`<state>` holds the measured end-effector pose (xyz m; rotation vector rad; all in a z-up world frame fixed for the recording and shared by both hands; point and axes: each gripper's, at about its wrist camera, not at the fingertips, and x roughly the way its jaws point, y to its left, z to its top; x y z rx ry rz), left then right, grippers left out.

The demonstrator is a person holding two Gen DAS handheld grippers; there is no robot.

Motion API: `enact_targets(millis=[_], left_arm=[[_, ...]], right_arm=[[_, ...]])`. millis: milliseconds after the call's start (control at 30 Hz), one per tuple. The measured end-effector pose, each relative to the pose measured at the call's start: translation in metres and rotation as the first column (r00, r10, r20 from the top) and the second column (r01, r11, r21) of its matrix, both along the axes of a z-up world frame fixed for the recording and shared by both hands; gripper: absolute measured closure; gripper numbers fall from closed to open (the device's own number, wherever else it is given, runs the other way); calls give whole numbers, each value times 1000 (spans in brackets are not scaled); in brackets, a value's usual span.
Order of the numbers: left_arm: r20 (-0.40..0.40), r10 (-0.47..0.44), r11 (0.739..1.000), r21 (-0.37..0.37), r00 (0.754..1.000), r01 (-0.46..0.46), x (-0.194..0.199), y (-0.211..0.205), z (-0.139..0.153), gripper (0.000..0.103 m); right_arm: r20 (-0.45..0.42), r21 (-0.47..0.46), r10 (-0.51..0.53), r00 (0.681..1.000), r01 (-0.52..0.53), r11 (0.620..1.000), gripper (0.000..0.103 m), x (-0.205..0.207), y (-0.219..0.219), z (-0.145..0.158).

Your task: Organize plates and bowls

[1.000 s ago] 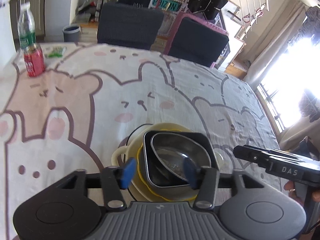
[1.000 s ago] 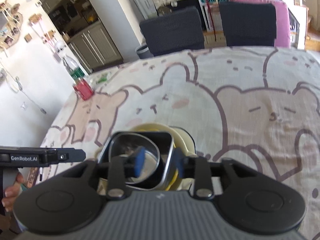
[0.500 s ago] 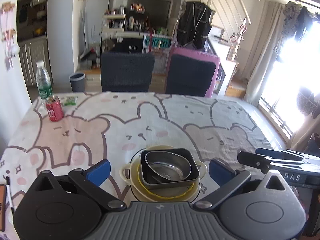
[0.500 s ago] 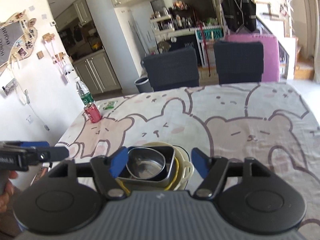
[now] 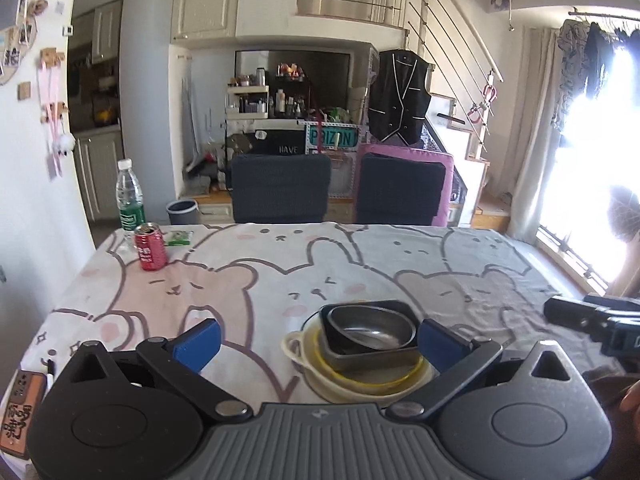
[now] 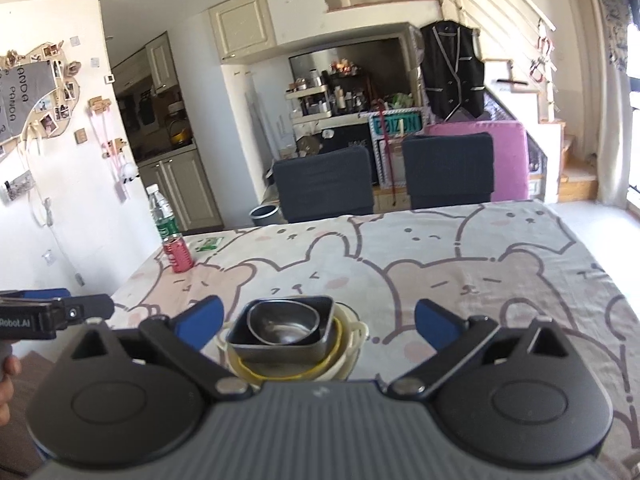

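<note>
The left gripper (image 5: 318,342) is holding its blue fingers (image 5: 198,344) spread wide with nothing gripped. The right gripper (image 6: 316,322) has just been opening its fingers (image 6: 436,324), now equally wide and empty. In both views the stack of dishes (image 5: 360,354) is sitting ahead of the fingers, touched by neither, near the counter's near edge: a steel bowl (image 5: 374,330) nesting in a dark square dish (image 6: 280,346), over a yellow-rimmed plate and a cream handled bowl (image 5: 296,350). A red can (image 5: 150,246) and water bottle (image 5: 130,202) are standing at the far left corner of the counter (image 5: 440,276).
</note>
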<state>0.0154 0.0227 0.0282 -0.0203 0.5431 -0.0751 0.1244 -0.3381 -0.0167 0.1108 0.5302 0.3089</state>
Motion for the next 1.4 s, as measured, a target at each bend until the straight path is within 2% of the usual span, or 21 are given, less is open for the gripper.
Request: enact_targets(millis=[167, 400, 767, 1033, 1400], left_arm=[[25, 25, 999, 38, 999, -26, -9, 8, -19, 0], [48, 42, 998, 35, 998, -44, -21, 13, -39, 0], [83, 23, 995, 96, 996, -31, -25, 1, -58, 0], [68, 20, 995, 97, 997, -26, -22, 1, -69, 0], [76, 22, 996, 88, 997, -29, -24, 1, -68, 0]], right_arm=[[29, -70, -27, 999, 29, 997, 0, -12, 5, -12], [86, -90, -60, 994, 68, 994, 0, -32, 8, -30], [114, -164, -100, 989, 118, 980, 0, -49, 16, -56], [114, -127, -110, 987, 125, 984, 0, -50, 12, -59], [126, -141, -86, 988, 104, 985, 0, -53, 16, -59]])
